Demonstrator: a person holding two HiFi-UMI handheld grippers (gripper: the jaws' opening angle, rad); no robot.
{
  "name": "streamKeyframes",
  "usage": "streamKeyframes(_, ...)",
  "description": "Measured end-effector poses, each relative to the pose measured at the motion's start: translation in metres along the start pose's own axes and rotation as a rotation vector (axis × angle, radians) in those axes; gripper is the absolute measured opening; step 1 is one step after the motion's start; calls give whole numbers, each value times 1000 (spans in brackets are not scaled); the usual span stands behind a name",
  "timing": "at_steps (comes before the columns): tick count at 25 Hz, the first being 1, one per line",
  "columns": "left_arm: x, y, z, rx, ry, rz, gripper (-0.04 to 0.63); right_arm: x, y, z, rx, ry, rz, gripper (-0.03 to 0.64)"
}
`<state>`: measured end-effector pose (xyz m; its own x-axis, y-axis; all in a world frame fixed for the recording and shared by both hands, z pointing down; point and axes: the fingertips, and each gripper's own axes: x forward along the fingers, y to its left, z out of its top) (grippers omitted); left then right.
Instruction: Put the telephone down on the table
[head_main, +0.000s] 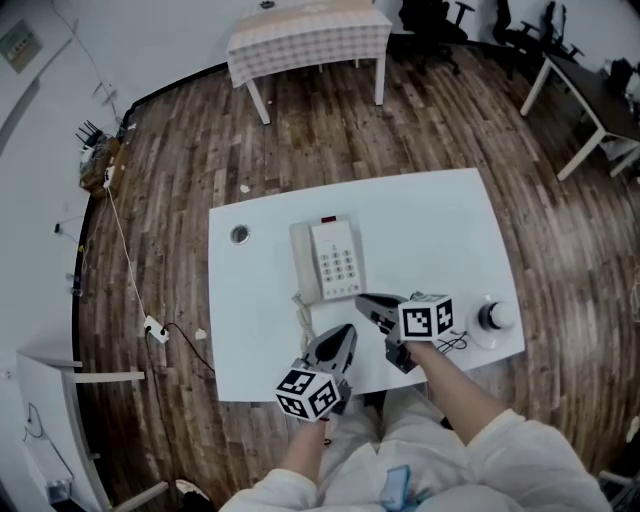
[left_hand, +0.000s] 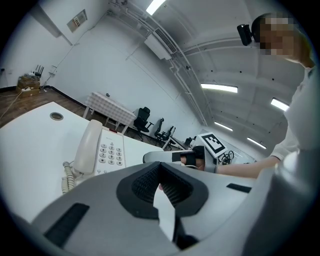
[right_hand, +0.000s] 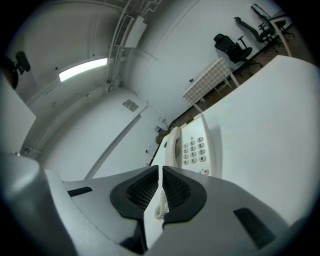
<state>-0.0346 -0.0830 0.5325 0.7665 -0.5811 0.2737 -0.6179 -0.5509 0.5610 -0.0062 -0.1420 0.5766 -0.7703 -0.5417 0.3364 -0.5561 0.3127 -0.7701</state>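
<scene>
Head view: the telephone (head_main: 328, 260) lies flat near the middle of the white worktop (head_main: 440, 230). Its handset (head_main: 303, 262) sits in the cradle on the left side, and the coiled cord (head_main: 302, 318) trails toward the near edge. The left gripper (head_main: 345, 332) reaches in over the near edge on a straight left forearm (head_main: 305, 450), pointing at the telephone's near end and stopping short of it. The right gripper (head_main: 365, 299) comes in from the right on an angled right forearm (head_main: 455, 385), its tips by the telephone's near right corner.

Left gripper view: the jaws are pressed together at the tips with nothing between them. The telephone lies ahead to the left, and the right gripper crosses just beyond.

Right gripper view: the jaws stand almost together, leaving a thin slit and pinching nothing. The cord shows through the slit, and the telephone lies ahead on a worktop that looks tilted.
</scene>
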Motion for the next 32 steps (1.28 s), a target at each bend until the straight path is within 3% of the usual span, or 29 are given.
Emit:
streamKeyframes(9,-18,-18,13,74,-28,-37,0,-28,69,1,-207,-88,170,49)
streamKeyframes(23,-62,-46,28,148,-88,-107,0,-79,149,-5,-401,-235,286,49)
streamKeyframes(32,-89,-74,42,261,-126,-172,0,-99,192,-32,-474,-281,317,49)
